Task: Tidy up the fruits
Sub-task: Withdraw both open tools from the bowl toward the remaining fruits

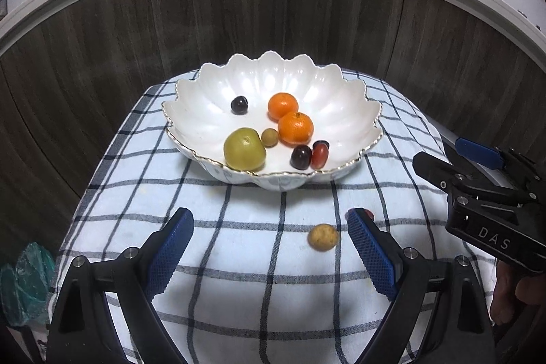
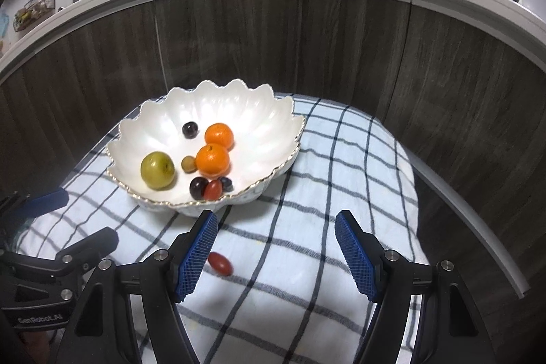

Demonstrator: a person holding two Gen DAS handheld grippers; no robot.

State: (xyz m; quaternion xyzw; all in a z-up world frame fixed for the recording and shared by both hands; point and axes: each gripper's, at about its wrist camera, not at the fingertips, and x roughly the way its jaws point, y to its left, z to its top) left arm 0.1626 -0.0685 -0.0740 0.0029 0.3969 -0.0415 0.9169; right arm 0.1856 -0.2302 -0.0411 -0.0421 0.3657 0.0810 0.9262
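— How do your grippers sit?

— Your left gripper (image 1: 269,244) and right gripper (image 2: 276,248) hover low over the checked cloth (image 1: 239,227), jaws wide, empty, aimed at the white bowl (image 1: 341,111).

— The loose fruit?

— The red tomato (image 2: 220,263) lies just beside your right gripper's left finger, long axis slanting left-far to right-near; a tan fruit (image 1: 323,237) sits between your left fingers.

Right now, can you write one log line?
white scalloped bowl: holds seven fruits | small tan fruit, red oval tomato: on checked cloth | both grippers open

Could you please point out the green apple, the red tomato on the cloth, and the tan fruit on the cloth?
green apple (image 1: 244,149), left wrist view, middle.
red tomato (image 2: 220,264), right wrist view, middle.
tan fruit (image 1: 322,237), left wrist view, middle.
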